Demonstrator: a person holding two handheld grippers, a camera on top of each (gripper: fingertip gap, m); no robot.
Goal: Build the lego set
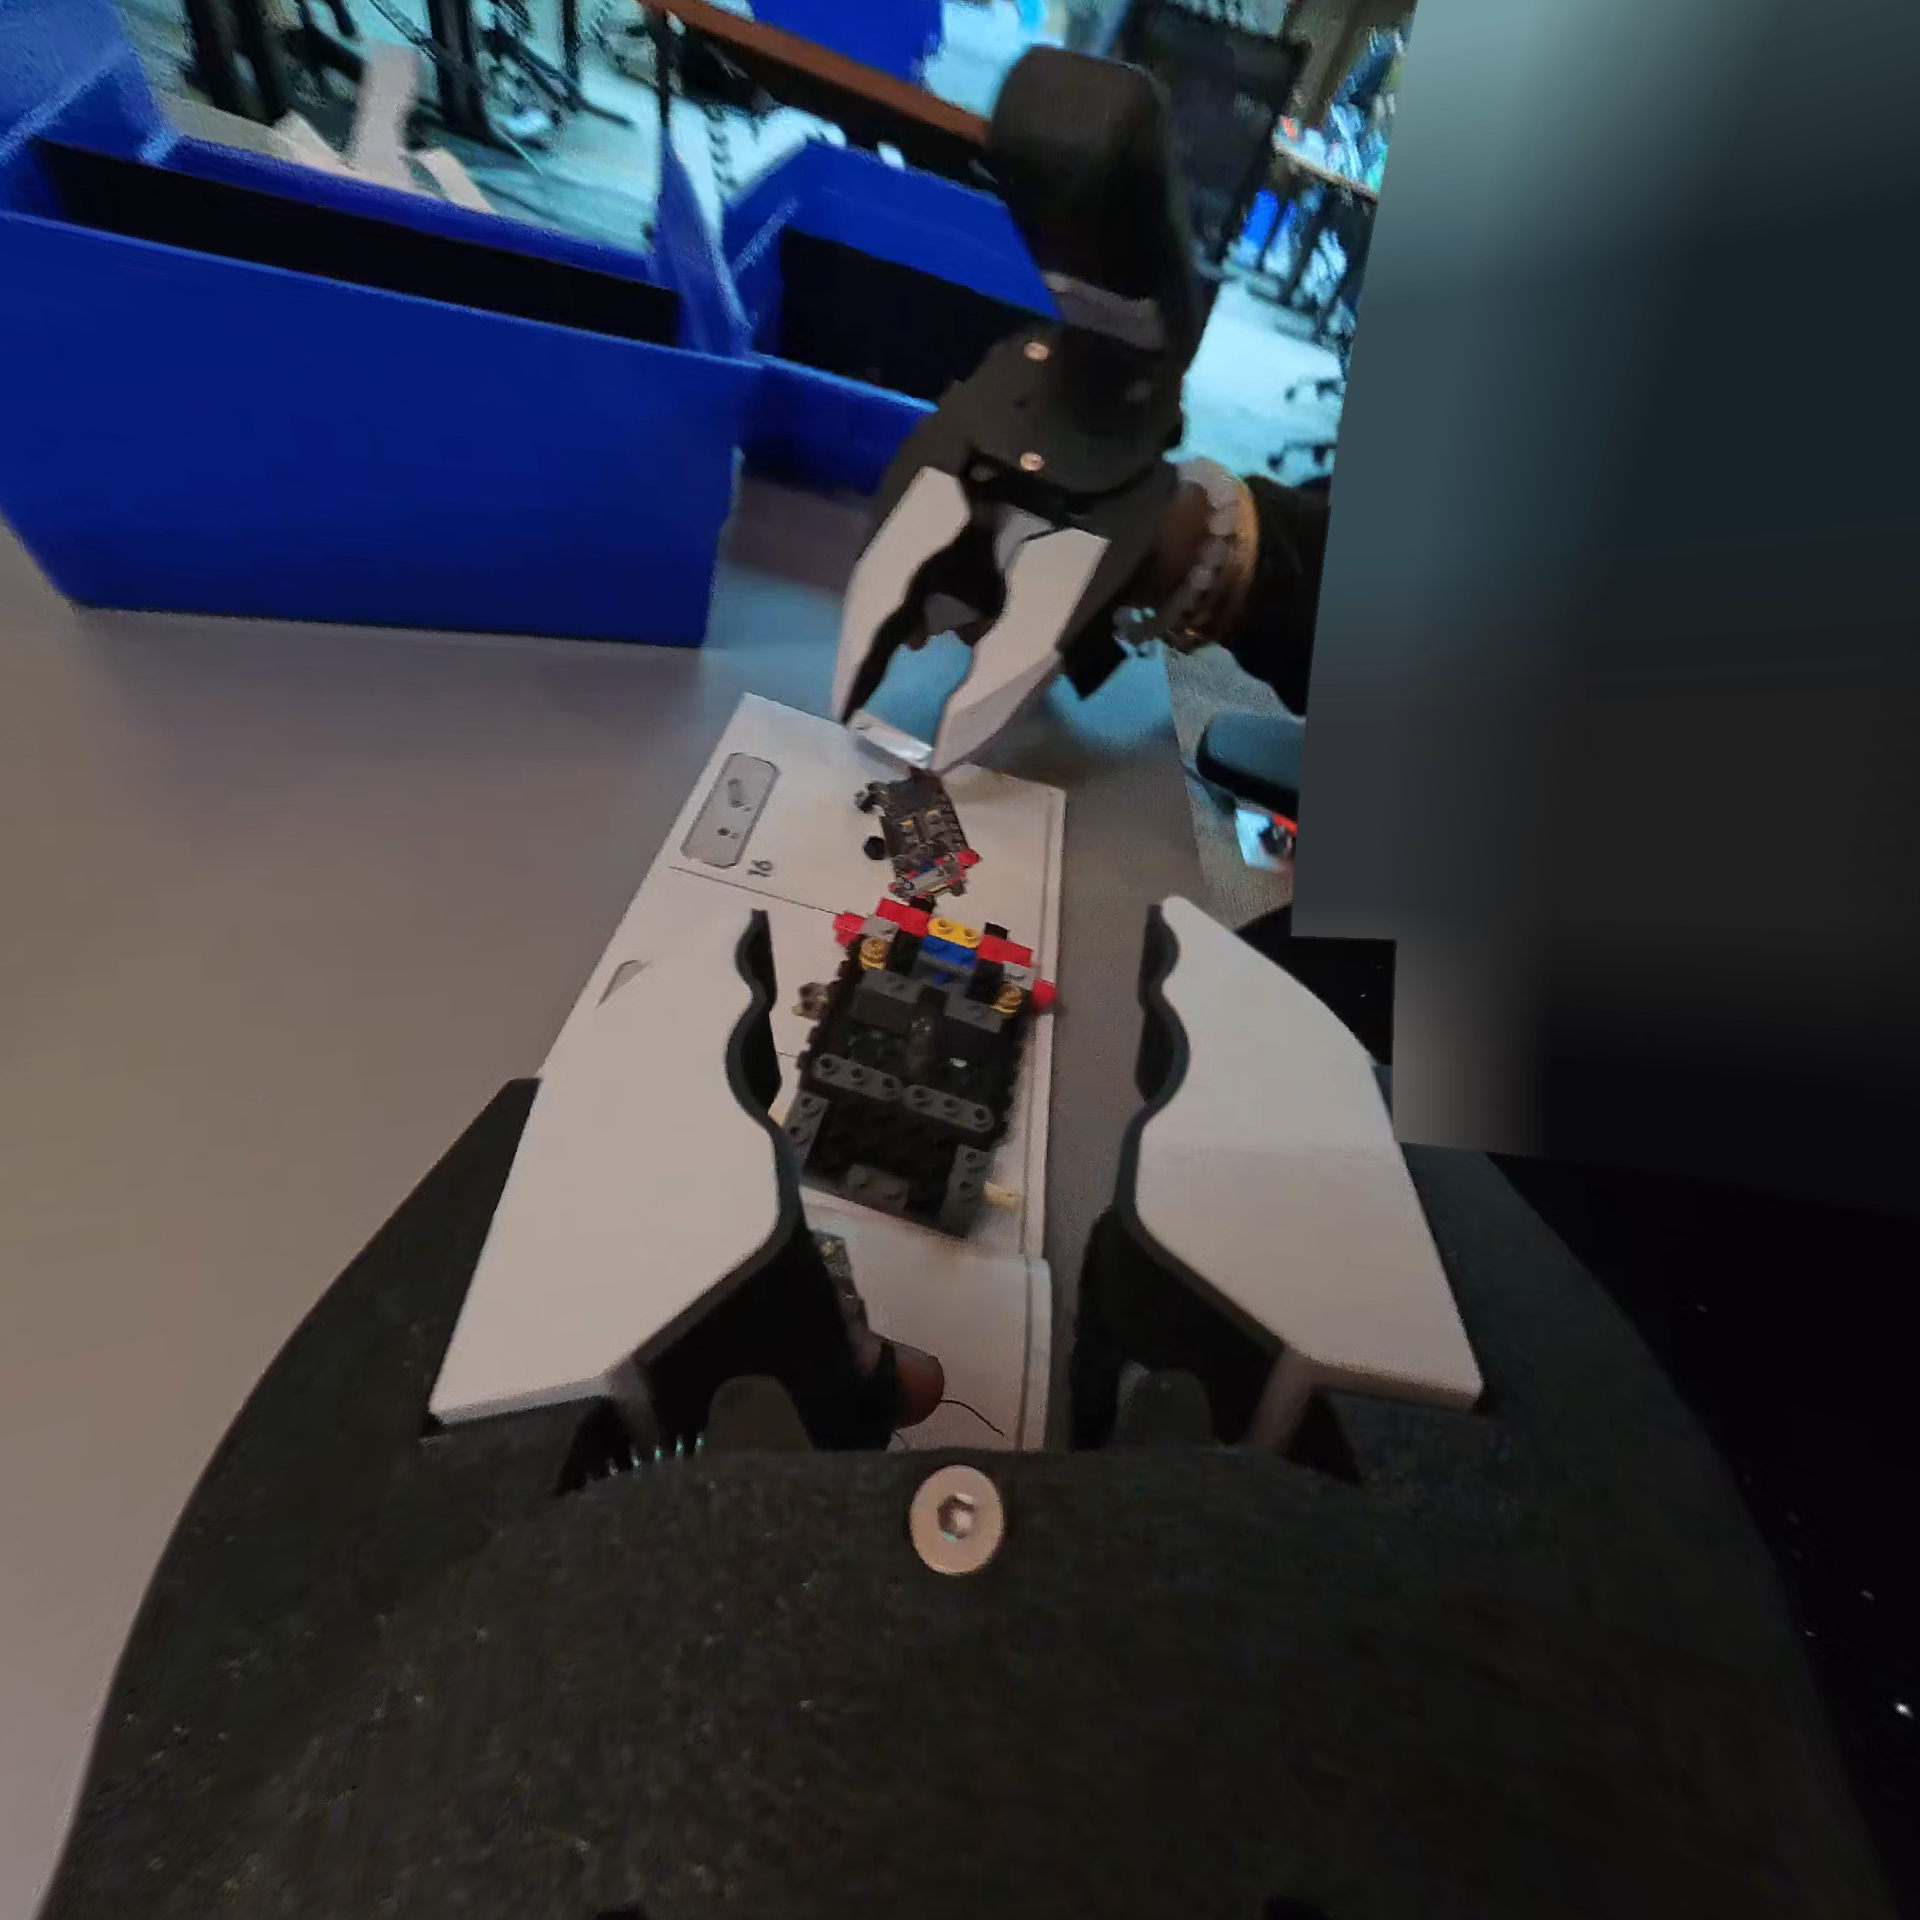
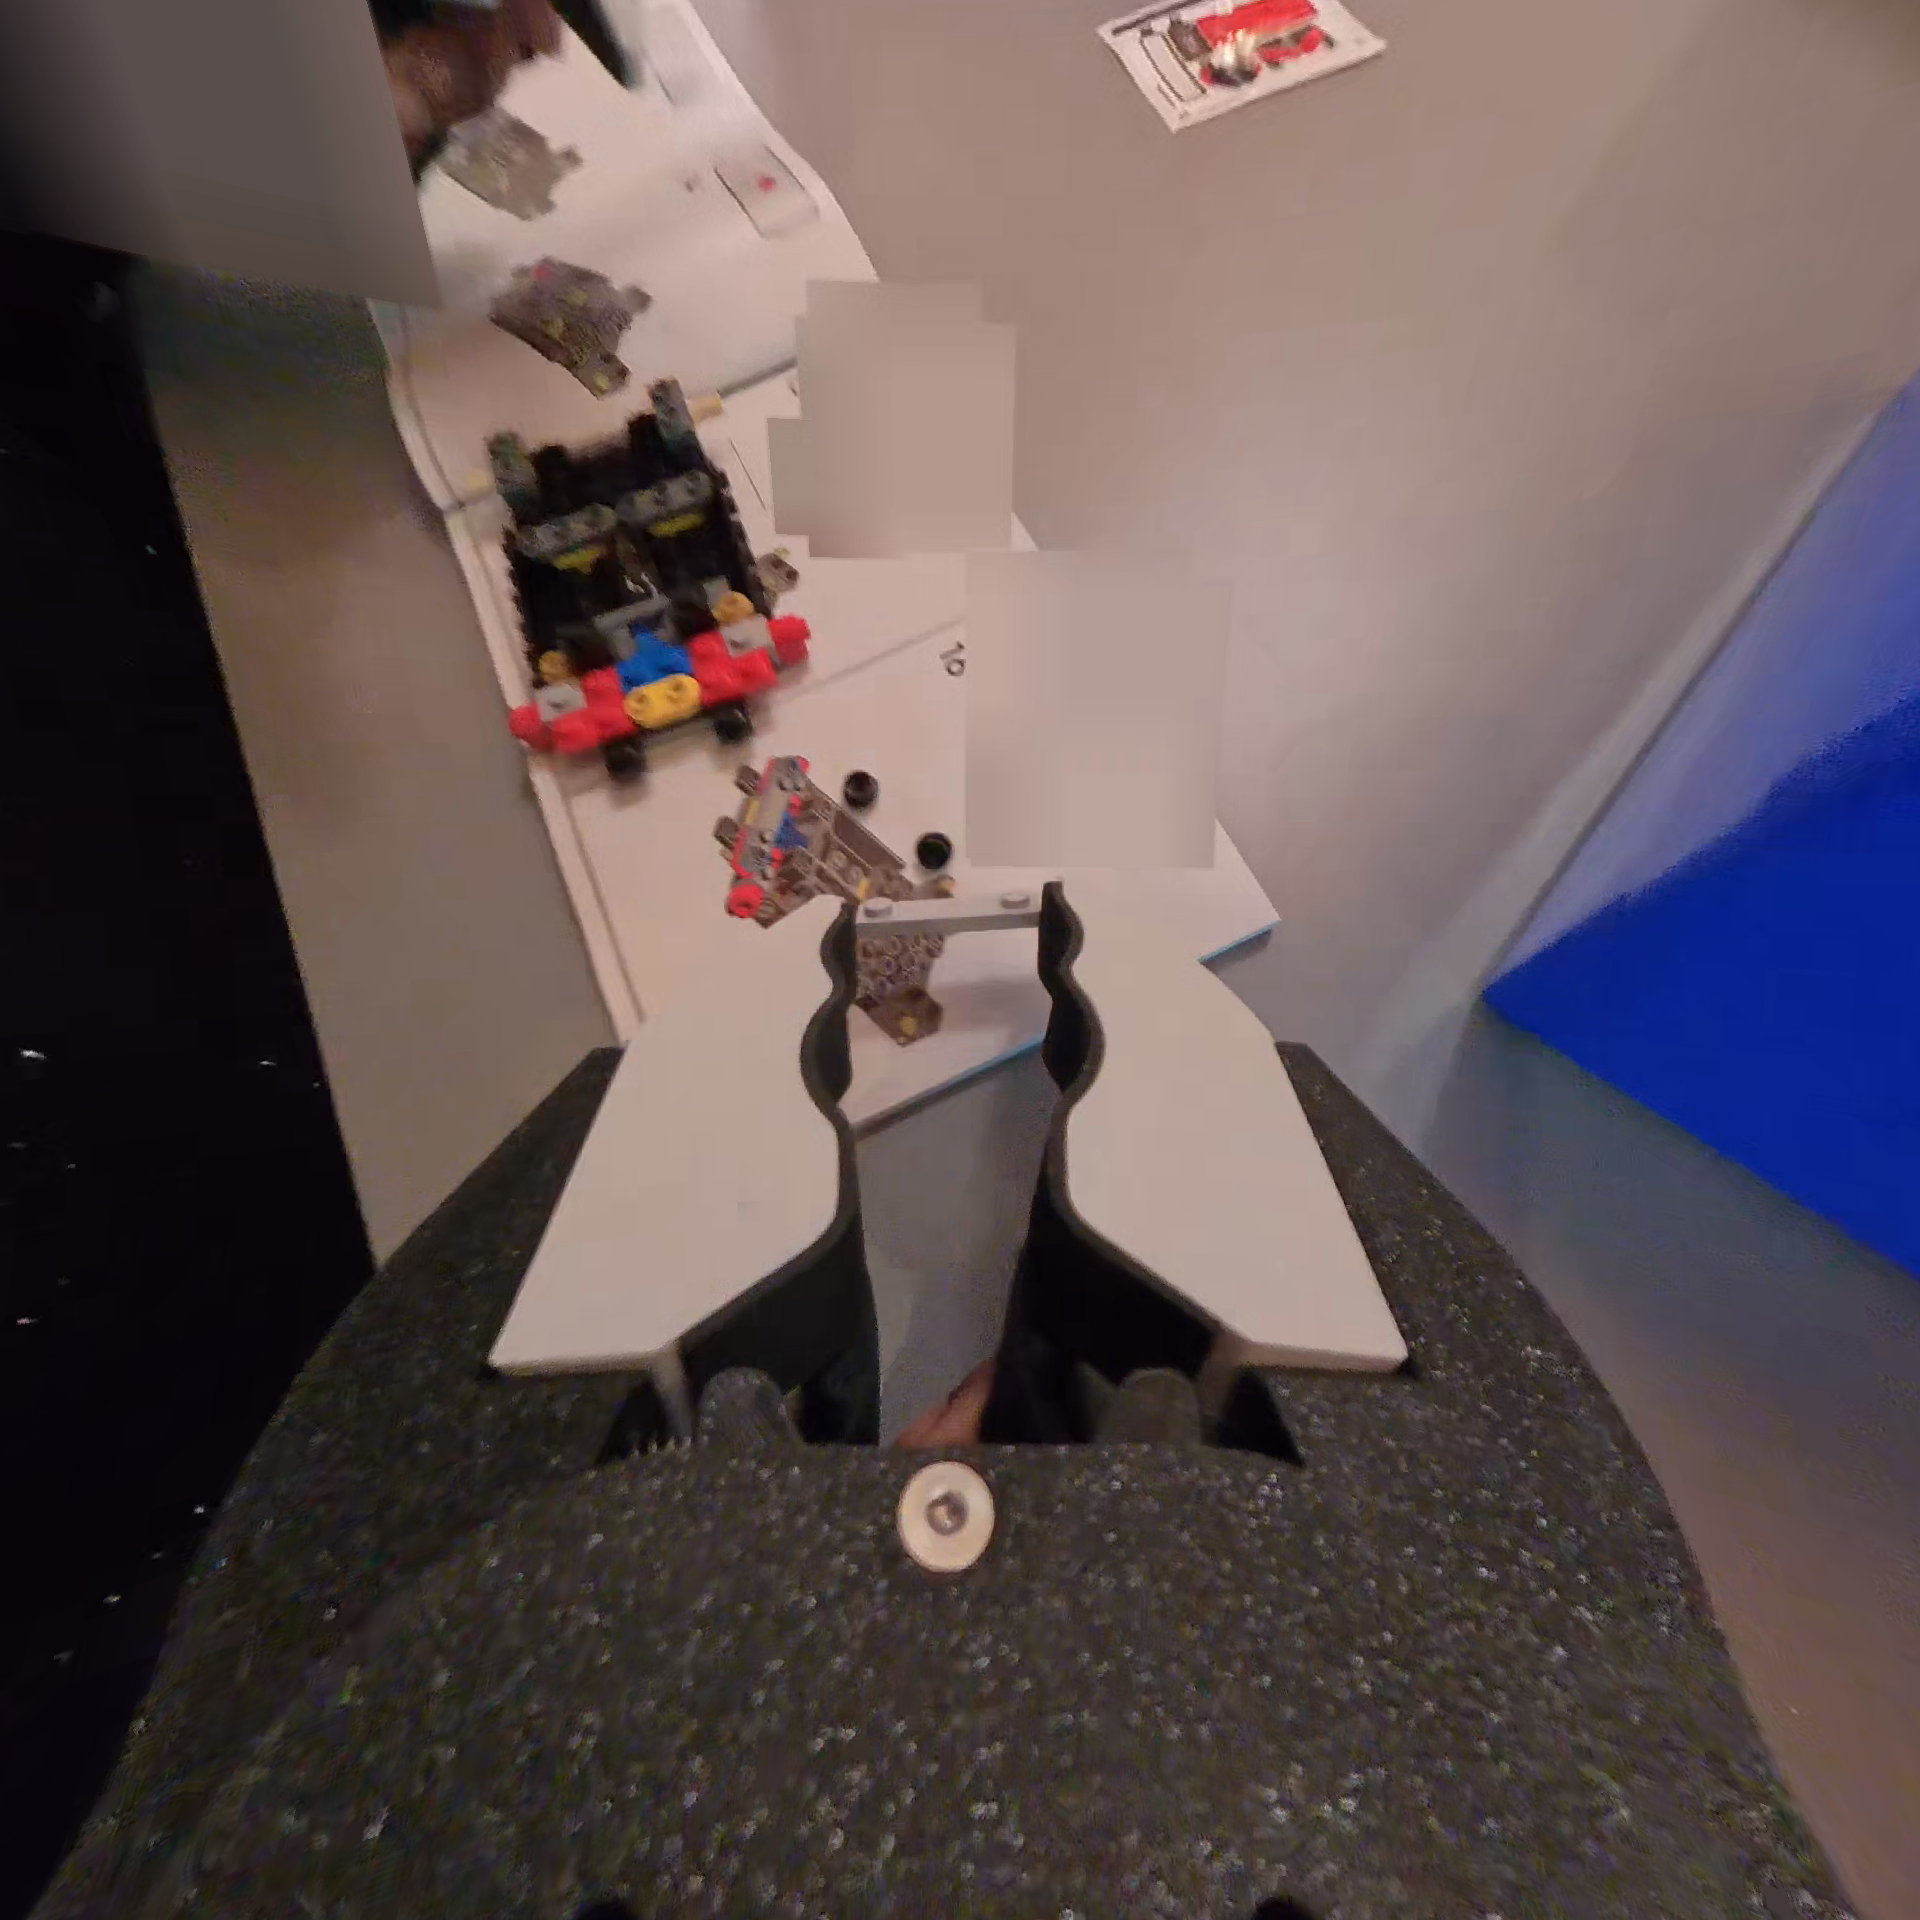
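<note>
A partly built lego model (image 1: 914, 1070), black and grey with a red, blue and yellow front, lies on an open instruction booklet (image 1: 665, 987). My left gripper (image 1: 956, 925) is open, one finger on either side of the model in view and not touching it. My right gripper (image 2: 947, 912) is shut on a thin light grey plate (image 2: 966, 918), held across its fingertips just above the booklet page (image 2: 1091, 987). The model (image 2: 634, 582) lies beyond it to the left. In the left wrist view the right gripper (image 1: 904, 740) hovers with the plate (image 1: 891, 743) over the booklet's far end.
Blue bins (image 1: 364, 436) stand at the back left of the grey table (image 1: 260, 831); one bin (image 2: 1714, 883) is close on the right gripper's right. A sticker sheet (image 2: 1242, 52) lies apart on the table. The table edge (image 2: 260, 727) drops to dark floor. Across from one pair of fingers to the other is roughly 15 centimetres.
</note>
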